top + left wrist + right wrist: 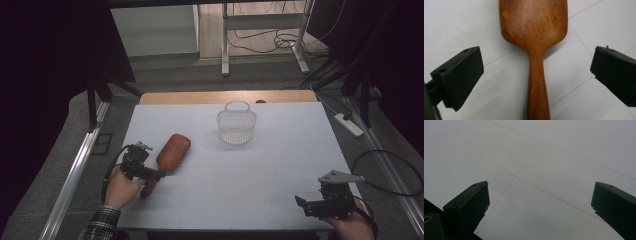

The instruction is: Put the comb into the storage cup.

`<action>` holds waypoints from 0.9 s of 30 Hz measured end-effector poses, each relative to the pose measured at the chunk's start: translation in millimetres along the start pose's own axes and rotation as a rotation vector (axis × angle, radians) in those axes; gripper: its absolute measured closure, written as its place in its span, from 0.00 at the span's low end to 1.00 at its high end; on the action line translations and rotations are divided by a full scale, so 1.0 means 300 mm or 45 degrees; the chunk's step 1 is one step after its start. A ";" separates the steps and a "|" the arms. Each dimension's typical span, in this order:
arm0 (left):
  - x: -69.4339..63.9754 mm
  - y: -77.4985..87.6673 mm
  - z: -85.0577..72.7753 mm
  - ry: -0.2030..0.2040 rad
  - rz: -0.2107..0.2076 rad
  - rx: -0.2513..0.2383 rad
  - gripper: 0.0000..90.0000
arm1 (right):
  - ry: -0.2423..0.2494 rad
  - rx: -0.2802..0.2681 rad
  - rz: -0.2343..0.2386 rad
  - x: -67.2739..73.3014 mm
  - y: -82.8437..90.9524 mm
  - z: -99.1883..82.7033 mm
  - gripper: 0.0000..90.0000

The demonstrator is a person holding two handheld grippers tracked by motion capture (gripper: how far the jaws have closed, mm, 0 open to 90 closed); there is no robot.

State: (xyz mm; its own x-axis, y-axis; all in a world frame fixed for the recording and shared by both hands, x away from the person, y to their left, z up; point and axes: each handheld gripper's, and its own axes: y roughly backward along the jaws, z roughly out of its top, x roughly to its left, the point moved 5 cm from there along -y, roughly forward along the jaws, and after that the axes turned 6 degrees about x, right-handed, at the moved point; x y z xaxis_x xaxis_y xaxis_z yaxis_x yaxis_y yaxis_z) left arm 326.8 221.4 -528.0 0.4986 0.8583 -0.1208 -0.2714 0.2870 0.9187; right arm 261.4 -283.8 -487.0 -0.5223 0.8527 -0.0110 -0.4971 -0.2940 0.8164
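A brown wooden paddle (172, 150) lies flat on the white table top (260, 175) at the left, its broad head pointing toward the far side. My left gripper (154, 176) is open, low over the paddle's narrow handle. In the left gripper view the handle (537, 85) runs up the middle between the two black jaws of my left gripper (536, 62), with bare table on both sides of it and neither pad touching the wood. My right gripper (306, 207) sits at the near right corner, open, and my right gripper (540, 192) has nothing but table surface between its jaws.
A small white mesh basket (236, 125) with a handle stands upright at the middle far part of the table. A wooden strip (225, 96) borders the far edge. A power strip (349, 124) and cables lie on the floor at the right.
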 end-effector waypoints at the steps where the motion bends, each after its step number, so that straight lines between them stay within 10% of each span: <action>1: 0.000 -0.006 -0.001 -0.003 0.000 0.007 0.00 | 0.000 0.000 0.000 0.000 0.000 0.000 0.02; 27: -0.011 -0.108 -0.022 0.002 0.026 0.178 0.00 | 0.009 0.000 0.005 0.002 0.000 0.000 0.02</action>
State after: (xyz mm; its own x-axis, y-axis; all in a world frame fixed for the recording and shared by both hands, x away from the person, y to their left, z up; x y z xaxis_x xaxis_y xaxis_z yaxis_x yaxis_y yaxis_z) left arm 328.5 212.2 -559.9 0.4930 0.8640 -0.1021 -0.1637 0.2074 0.9644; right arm 261.1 -283.3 -486.9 -0.5289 0.8486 -0.0121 -0.4952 -0.2970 0.8164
